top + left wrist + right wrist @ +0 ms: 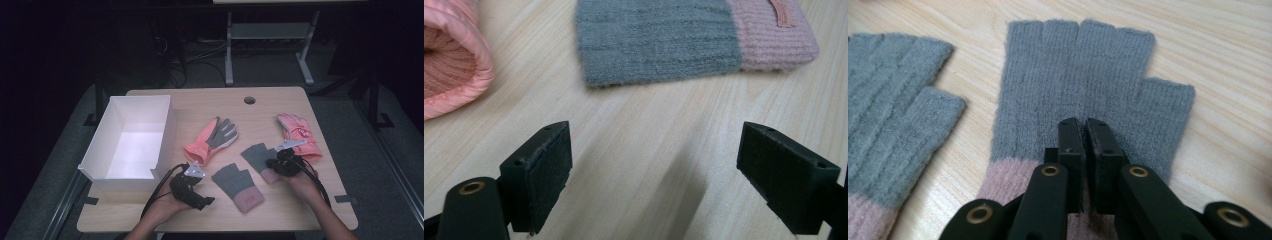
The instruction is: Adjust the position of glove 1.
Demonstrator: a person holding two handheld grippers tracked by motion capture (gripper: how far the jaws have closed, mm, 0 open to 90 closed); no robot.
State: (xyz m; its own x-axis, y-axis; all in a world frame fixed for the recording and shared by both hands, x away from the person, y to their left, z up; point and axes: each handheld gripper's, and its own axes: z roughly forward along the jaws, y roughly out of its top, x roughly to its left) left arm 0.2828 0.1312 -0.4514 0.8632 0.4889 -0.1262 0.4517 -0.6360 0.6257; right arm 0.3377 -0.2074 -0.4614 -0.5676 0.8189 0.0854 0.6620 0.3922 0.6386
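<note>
Pinching down on the grey knitted fingerless glove with a pink cuff [1083,85], my right claw [1084,125] has its jaws drawn together over the middle of the fabric, just above where grey meets pink; a thin fold of the knit seems caught between the pads, though I cannot see it clearly. The glove lies flat on the pale wooden worktop [1228,65], its stubby fingers pointing away from my claw and the cuff tucked under it. In the high view that right claw [280,159] sits on the glove near the right of the worktop.

My left claw [654,170] stands with its jaws wide apart and nothing between them but bare wood. The second grey and pink fingerless glove [684,40] lies just ahead of it, not touching, with its cuff off to the right. A padded salmon-pink glove [449,65] shows its open cuff at the left edge. A white open box [131,140] stands at the left of the worktop.
</note>
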